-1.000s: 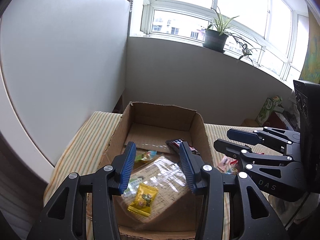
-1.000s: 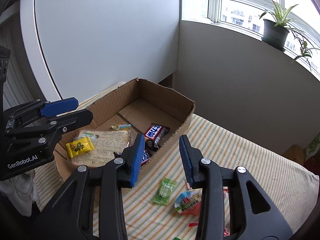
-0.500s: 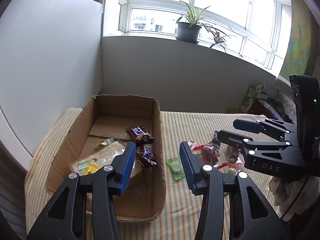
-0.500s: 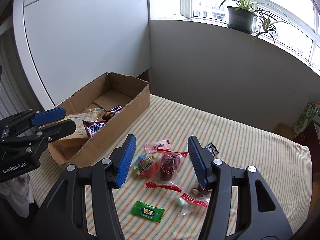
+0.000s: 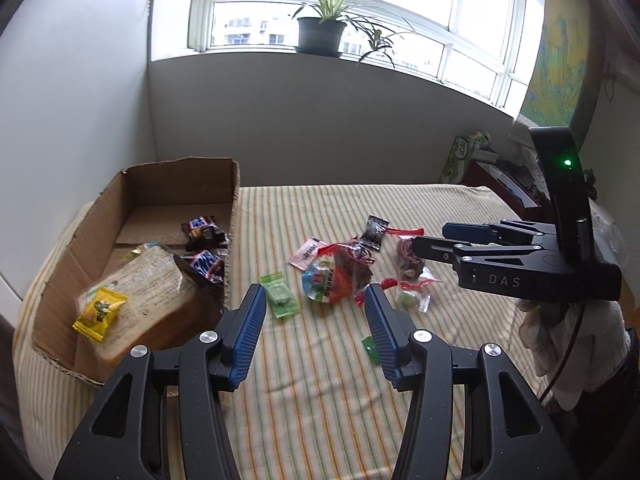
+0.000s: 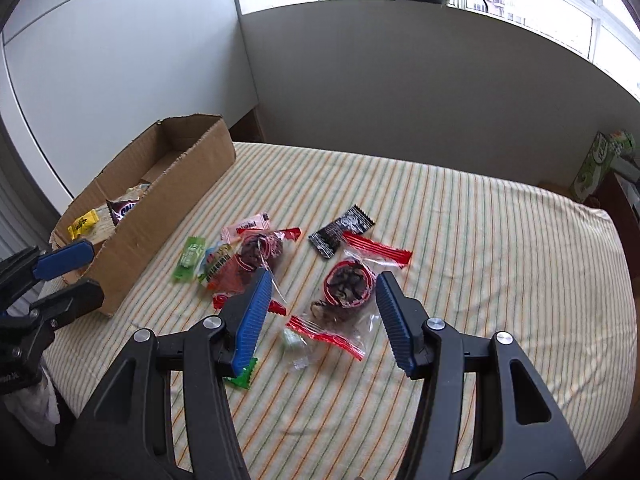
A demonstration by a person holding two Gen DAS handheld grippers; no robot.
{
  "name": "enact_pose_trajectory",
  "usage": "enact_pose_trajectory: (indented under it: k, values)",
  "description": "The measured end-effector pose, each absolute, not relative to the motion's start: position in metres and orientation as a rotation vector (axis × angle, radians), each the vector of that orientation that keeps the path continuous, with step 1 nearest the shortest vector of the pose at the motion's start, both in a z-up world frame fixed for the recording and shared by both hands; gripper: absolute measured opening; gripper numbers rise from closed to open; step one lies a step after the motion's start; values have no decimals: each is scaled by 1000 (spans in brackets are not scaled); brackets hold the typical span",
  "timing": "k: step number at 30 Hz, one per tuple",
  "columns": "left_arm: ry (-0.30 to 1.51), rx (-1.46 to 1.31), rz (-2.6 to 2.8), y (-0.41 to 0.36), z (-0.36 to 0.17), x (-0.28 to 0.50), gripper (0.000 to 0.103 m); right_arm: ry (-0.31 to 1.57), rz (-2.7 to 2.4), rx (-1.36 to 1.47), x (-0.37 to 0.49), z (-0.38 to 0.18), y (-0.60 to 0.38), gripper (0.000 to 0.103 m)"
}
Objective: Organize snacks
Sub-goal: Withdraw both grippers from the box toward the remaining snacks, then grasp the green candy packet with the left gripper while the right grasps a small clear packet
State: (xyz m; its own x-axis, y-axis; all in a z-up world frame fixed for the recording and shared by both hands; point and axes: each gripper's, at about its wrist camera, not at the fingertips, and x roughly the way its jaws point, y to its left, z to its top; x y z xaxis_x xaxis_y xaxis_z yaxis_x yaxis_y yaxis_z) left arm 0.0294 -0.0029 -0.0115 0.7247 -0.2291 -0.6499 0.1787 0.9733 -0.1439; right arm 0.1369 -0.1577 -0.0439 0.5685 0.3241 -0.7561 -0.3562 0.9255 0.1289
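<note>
A cardboard box (image 5: 76,248) at the table's left holds a bread pack (image 5: 148,292), a yellow candy (image 5: 100,312) and chocolate bars (image 5: 202,232). Several loose snacks lie on the striped cloth to its right: a green candy (image 5: 280,294), a round red-green pack (image 5: 324,282), a pink sachet (image 5: 306,254), a black sachet (image 5: 376,230) and a red-sealed clear bag (image 6: 348,288). My left gripper (image 5: 316,338) is open and empty above the cloth near the green candy. My right gripper (image 6: 320,312) is open and empty, hovering over the clear bag; it also shows in the left wrist view (image 5: 436,240).
The box (image 6: 160,216) stands near the table's left edge, against a white panel. A grey wall runs along the back, with a potted plant (image 5: 320,32) on the sill above. A green carton (image 5: 464,156) stands beyond the table's far right corner.
Both grippers have swung right, away from the box, and now face the loose snacks. The right gripper has come lower and closer over the clear bag. Both stayed open.
</note>
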Motion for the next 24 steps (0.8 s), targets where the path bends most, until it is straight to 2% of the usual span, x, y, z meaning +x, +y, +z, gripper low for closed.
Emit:
enact_pose_trajectory:
  k: [12,14,15,24]
  values:
    - [849,12,-331,-41,-54,28,51,938,461,-94,122,-70,-149,57]
    - [859,23,-354,-46,-57,30,61,943,466,-100,122,-73,-148,57]
    - [859,33,-365,-49,-58,31,62,943,470,-98,123,-73,-148,57]
    - [868,208,-315,-77,-77,36,63,956,465,-76,129,-77,-158,57]
